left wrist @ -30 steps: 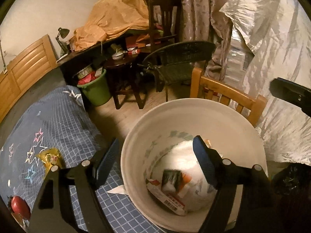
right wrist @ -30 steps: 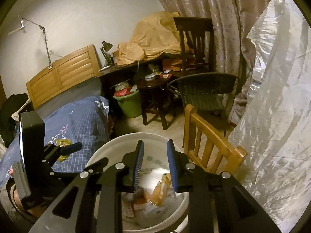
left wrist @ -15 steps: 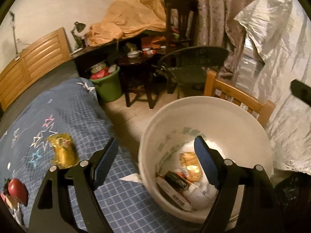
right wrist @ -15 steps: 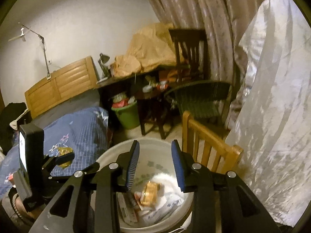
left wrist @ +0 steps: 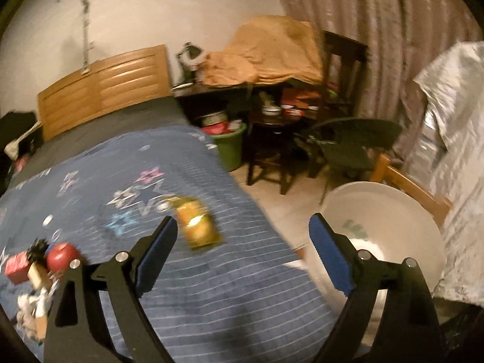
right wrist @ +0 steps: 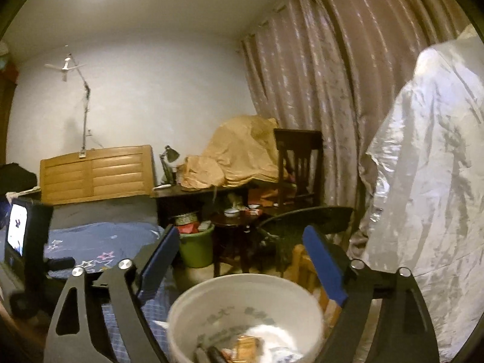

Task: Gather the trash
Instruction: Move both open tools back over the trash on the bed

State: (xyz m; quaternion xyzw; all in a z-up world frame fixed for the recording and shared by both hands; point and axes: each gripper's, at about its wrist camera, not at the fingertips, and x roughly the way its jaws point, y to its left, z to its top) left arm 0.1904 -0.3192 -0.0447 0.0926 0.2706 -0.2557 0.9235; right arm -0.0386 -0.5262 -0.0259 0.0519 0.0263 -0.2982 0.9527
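The right gripper (right wrist: pixel 239 263) now stands wide open and empty above the bucket (right wrist: pixel 211 296); a second ago its jaws were nearly shut, and half a second ago an orange packet was dropping between them. That packet (right wrist: pixel 246 343) lies inside on the heap of other trash, so one piece is delivered.

The left gripper (left wrist: pixel 240 243) has swung off the bucket (left wrist: pixel 393 211) and over the bed (left wrist: pixel 211 287). Its jaws are spread wide with nothing between them, as before. Just beyond its left finger, a gold wrapper (left wrist: pixel 198 227) lies flat on the blue quilt, near the bed's edge and well apart from the bucket. It looks like the next piece to go; the view is blurred with motion, so the hand seems to be mid-swing towards it.

Farther left on the quilt sits a small cluster: a red ball (left wrist: pixel 62 255), a red box (left wrist: pixel 16 266) and some scraps I can't make out. Whether the ball counts as trash I can't say.

The bucket stands on the floor against the bed's side, so the carry from wrapper to bucket should be short.
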